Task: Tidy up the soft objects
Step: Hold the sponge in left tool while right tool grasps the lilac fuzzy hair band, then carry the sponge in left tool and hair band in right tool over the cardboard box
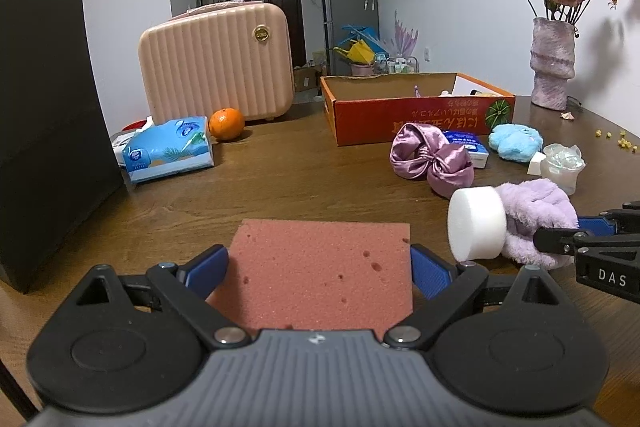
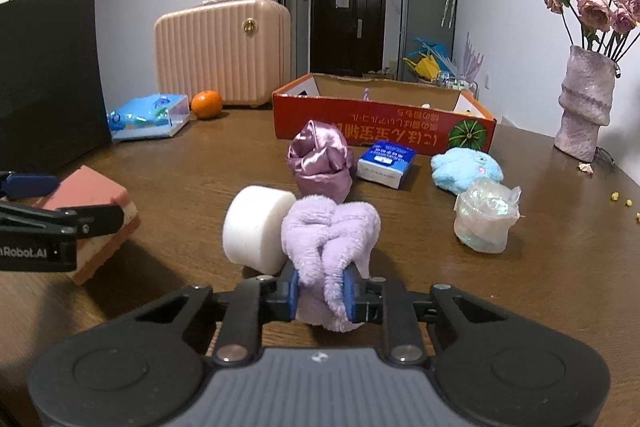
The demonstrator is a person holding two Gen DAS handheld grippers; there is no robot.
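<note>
While both grippers sit low over the brown table, readable text is scarce: "DAS" shows on the right gripper's body in the left view, "Robot.AI" on the left gripper's body in the right view, and the orange cardboard box carries upside-down print plus a green melon picture, characters too small to read. Left gripper jaws are clamped on the pink sponge, blue pads pressed on both its sides, sponge low over the near table. Right gripper jaws are squeezed tight on the fluffy lilac scrunchie, pinching its near loop; the scrunchie rests on the table touching a white foam cylinder on its left. Beyond lie a purple satin bow, a small blue-white tissue pack, a light blue plush and a crumpled clear bag, all in front of the box. Far left: a black paper bag, blue tissue packet, orange, pink ribbed case. Vase of dried roses stands at right. Both grippers tilt slightly downward, side by side.
</note>
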